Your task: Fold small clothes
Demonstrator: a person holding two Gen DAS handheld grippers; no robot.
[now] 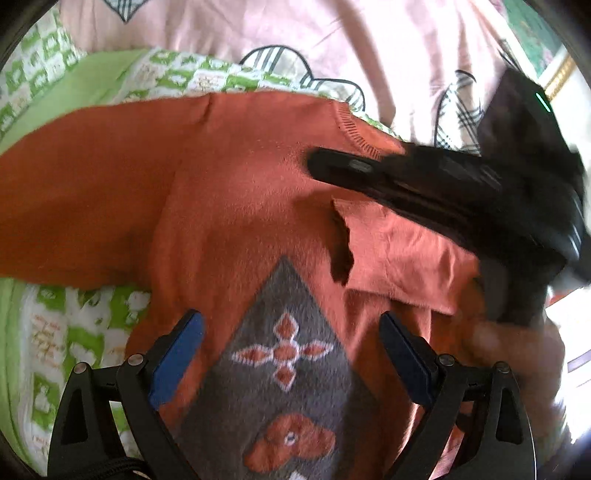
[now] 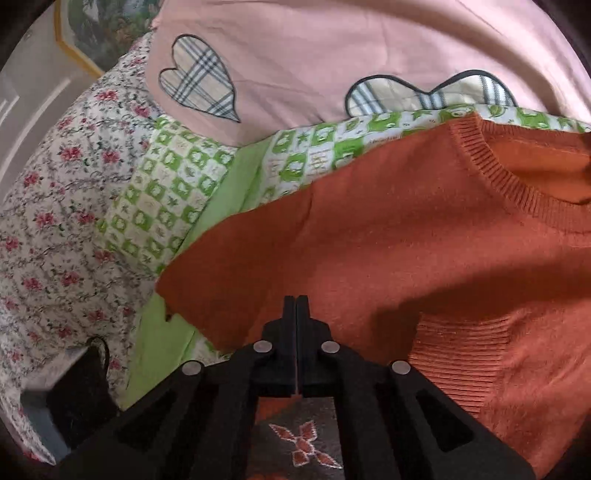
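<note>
A small orange sweater [image 1: 229, 206] with a grey diamond patch [image 1: 284, 362] lies on a green checked blanket [image 1: 66, 343]. Its left sleeve [image 1: 74, 206] stretches out to the left. Its right sleeve [image 1: 399, 254] is folded over the chest. My left gripper [image 1: 291, 354] is open above the grey patch and holds nothing. My right gripper [image 1: 314, 162] reaches in from the right near the collar [image 1: 358, 136]. In the right wrist view the right gripper [image 2: 296, 306] is shut with its tips against the sweater [image 2: 388, 251]; whether cloth is pinched I cannot tell. The ribbed cuff [image 2: 458, 354] lies to its right.
A pink quilt [image 2: 332, 55] with plaid heart patches lies behind the sweater. A floral sheet [image 2: 55, 221] covers the left side. A framed picture [image 2: 88, 33] hangs on the wall at the upper left. A dark object [image 2: 81, 398] sits at the lower left.
</note>
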